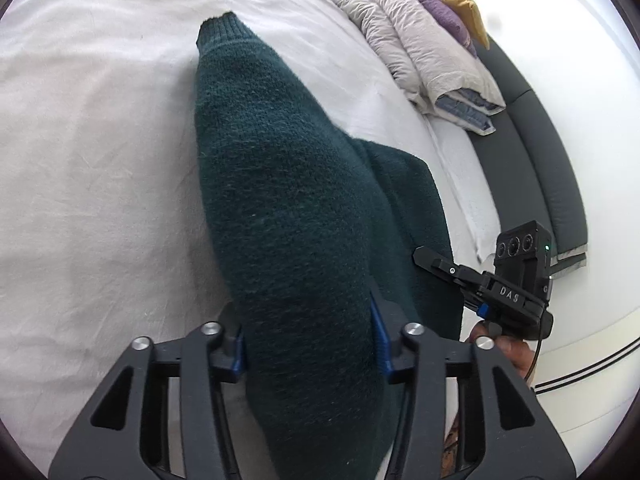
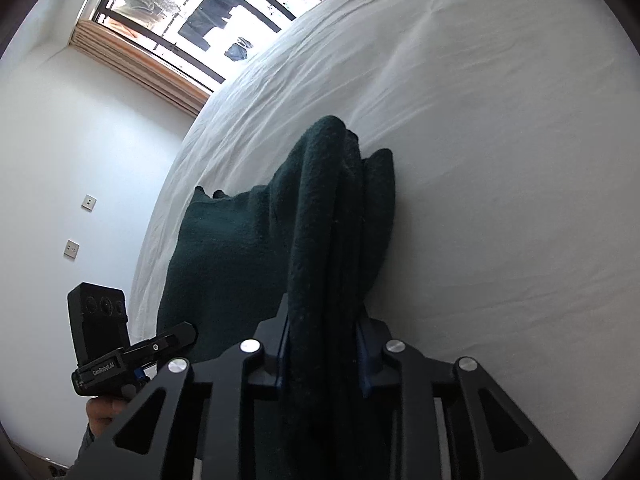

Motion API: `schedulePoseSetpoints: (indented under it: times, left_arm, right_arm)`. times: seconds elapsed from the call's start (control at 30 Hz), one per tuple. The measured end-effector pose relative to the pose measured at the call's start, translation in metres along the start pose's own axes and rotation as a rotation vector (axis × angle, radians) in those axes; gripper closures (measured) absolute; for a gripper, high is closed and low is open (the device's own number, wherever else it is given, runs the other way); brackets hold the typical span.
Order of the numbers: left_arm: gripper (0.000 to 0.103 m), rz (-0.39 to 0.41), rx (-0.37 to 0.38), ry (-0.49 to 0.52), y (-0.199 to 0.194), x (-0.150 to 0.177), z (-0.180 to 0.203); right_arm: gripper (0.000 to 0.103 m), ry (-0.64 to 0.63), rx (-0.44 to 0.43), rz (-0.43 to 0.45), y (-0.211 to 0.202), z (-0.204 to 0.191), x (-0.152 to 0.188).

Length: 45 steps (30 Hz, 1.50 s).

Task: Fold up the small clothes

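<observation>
A dark green knitted sweater [image 1: 280, 160] lies on a white bed sheet [image 1: 100, 140]. One sleeve with a ribbed cuff [image 1: 218, 30] stretches away from my left gripper [image 1: 310, 320], whose blue pads press on the thick knit from both sides. In the right wrist view the sweater [image 2: 216, 248] is bunched into upright folds, and my right gripper [image 2: 323, 328] is shut on that bunch. The rest of the garment lies flat to the left. Each gripper shows in the other's view, held by a hand: the right gripper [image 1: 440, 266] at the sweater's right edge, the left gripper [image 2: 176, 336] at its left edge.
Folded bedding [image 1: 420, 40] in grey, purple and yellow is piled at the far right of the bed. A dark grey bed frame [image 1: 532, 152] runs along the white wall. In the right wrist view a barred window [image 2: 180, 20] and wall sockets [image 2: 88, 202] are on the left.
</observation>
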<state>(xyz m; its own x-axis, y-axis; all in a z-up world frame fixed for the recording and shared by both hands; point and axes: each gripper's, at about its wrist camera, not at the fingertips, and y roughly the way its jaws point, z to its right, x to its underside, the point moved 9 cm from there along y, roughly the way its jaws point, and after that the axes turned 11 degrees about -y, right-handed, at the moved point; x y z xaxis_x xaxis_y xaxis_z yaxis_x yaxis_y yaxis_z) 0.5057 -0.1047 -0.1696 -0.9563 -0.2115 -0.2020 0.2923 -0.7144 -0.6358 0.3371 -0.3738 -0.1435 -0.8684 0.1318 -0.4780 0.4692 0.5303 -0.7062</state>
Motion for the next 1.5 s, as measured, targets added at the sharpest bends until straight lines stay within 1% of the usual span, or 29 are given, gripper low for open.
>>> schedulePoseSetpoints:
  times: [0.07,0.2,0.37,0.43,0.57,0.67,0.73,0.9,1.0,1.13,1.2,1.23,1.3,1.33,1.47,1.5]
  left_arm:
    - [0.062,0.01,0.003,0.014,-0.012,-0.001,0.007]
    - [0.062,0.043,-0.001,0.043,-0.052,0.002,0.021]
    - [0.062,0.097,-0.004,0.074,-0.124,0.014,0.026]
    - [0.062,0.123,-0.007,0.079,-0.158,0.021,0.022]
    - [0.062,0.17,-0.032,0.102,-0.217,0.04,0.008]
    - [0.062,0.195,-0.06,0.11,-0.25,0.055,-0.009]
    - [0.062,0.201,-0.073,0.096,-0.266,0.065,-0.025]
    - [0.062,0.202,-0.1,0.061,-0.286,0.091,-0.064]
    - [0.062,0.193,-0.127,0.041,-0.288,0.107,-0.096]
    - [0.06,0.179,-0.151,0.005,-0.277,0.124,-0.134]
    - [0.054,0.184,-0.143,-0.021,-0.273,0.131,-0.15]
    - [0.049,0.191,-0.137,-0.038,-0.272,0.13,-0.153]
    - [0.046,0.203,-0.125,-0.048,-0.272,0.133,-0.159]
    - [0.043,0.213,-0.13,-0.038,-0.272,0.135,-0.16]
    - [0.025,0.257,-0.191,0.028,-0.264,0.137,-0.163]
    - [0.023,0.275,-0.206,0.051,-0.265,0.137,-0.162]
  right_arm:
    - [0.076,-0.028,0.016,0.016,-0.009,-0.014,-0.003]
    - [0.076,-0.059,0.007,0.032,-0.024,-0.047,-0.006]
    - [0.076,-0.087,-0.06,0.045,-0.04,-0.104,0.002]
    - [0.076,-0.11,-0.089,0.049,-0.045,-0.129,0.007]
    - [0.076,-0.155,-0.14,0.042,-0.045,-0.182,0.028]
    - [0.076,-0.179,-0.168,0.026,-0.035,-0.219,0.049]
    - [0.076,-0.187,-0.174,0.01,-0.026,-0.232,0.064]
    - [0.076,-0.146,-0.205,-0.036,0.002,-0.249,0.101]
    - [0.076,-0.154,-0.192,-0.073,0.019,-0.252,0.126]
    - [0.076,-0.112,-0.183,-0.106,0.04,-0.237,0.154]
    - [0.076,-0.091,-0.183,-0.099,0.043,-0.226,0.162]
    - [0.075,-0.073,-0.192,-0.096,0.042,-0.218,0.165]
    - [0.072,-0.024,-0.227,-0.098,0.042,-0.203,0.173]
    - [0.067,-0.016,-0.238,-0.094,0.042,-0.198,0.175]
    - [0.064,0.008,-0.28,-0.057,0.043,-0.19,0.182]
    - [0.063,0.015,-0.288,-0.045,0.042,-0.189,0.184]
